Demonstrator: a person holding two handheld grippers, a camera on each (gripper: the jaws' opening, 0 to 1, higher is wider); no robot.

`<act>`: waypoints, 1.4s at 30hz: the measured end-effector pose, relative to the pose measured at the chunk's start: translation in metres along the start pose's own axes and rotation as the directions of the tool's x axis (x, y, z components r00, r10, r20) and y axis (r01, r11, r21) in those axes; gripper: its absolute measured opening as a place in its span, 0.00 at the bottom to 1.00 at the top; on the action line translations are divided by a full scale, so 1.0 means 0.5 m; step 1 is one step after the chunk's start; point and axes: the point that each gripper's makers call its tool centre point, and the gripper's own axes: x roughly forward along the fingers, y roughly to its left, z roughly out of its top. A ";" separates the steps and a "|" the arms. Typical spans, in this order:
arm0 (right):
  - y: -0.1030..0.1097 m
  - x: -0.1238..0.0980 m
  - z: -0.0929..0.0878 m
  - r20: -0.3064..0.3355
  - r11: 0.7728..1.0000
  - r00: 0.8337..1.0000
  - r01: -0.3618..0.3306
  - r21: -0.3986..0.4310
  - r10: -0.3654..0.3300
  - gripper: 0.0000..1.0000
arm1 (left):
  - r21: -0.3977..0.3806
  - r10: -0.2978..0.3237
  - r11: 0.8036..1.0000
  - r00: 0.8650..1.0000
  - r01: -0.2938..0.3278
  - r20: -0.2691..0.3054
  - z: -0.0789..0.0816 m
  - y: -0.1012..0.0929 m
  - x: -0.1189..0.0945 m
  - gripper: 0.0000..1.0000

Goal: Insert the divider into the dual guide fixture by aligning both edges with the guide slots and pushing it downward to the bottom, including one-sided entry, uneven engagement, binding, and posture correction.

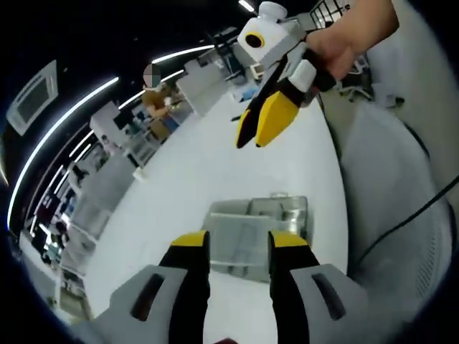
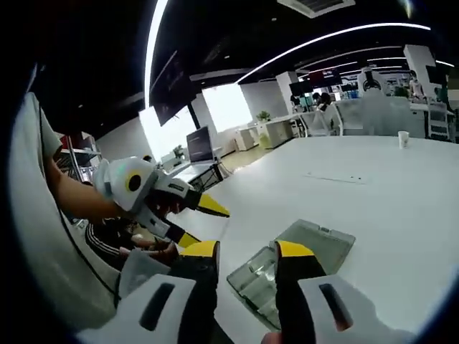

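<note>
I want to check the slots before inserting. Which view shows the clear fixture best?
The left gripper view: the clear fixture sits centred on the white table, mostly unobstructed. In the right gripper view the fixture is partly hidden behind the right claw.

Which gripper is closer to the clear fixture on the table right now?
Left. The left gripper sits just before the clear fixture, jaws open. The right gripper hangs above and beyond it.
</note>
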 end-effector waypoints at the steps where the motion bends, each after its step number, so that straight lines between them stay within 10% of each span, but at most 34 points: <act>1: 0.001 0.000 0.002 0.005 1.000 1.000 -0.001 0.007 0.001 0.26 | 0.001 0.002 1.000 1.000 -0.002 0.001 0.002 0.000 0.000 0.29; 42: 0.045 0.015 0.035 0.035 0.984 0.995 -0.103 0.148 0.099 0.18 | 0.120 0.052 0.991 0.998 -0.058 0.047 0.043 0.003 0.003 0.29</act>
